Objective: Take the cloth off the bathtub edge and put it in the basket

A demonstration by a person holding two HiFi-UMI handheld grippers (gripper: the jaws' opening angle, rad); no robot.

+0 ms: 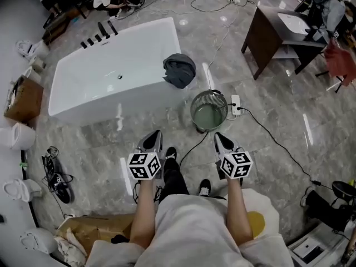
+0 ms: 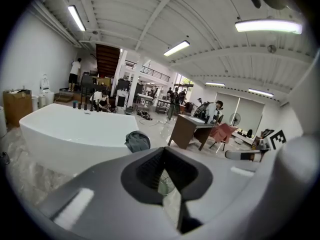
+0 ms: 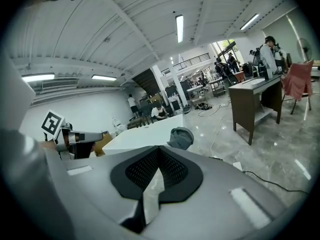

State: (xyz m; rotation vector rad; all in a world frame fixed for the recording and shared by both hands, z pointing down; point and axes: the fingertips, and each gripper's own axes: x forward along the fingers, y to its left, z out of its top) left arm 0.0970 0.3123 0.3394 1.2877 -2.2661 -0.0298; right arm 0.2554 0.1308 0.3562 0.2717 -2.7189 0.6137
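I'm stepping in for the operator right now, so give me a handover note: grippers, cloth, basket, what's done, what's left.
Left gripper: shut, empty.
Right gripper: shut, empty.
Cloth: draped over the bathtub edge at its corner nearest the basket, not yet picked up.
Basket: on the floor beside the tub, just ahead of both grippers, no cloth in it.
Done: nothing.
Left: grip the cloth, lift it off, drop it in the basket.

The cloth (image 1: pixel 179 70) lay on the tub's (image 1: pixel 105 82) right rim. The basket (image 1: pixel 193 111) stood on the floor (image 1: pixel 272 132) just off the tub's near right corner. A desk (image 1: pixel 266 36) stood well right of the tub, a box (image 1: pixel 23 100) at its left. The left gripper (image 1: pixel 152 137) and right gripper (image 1: pixel 222 139) were before the tub.
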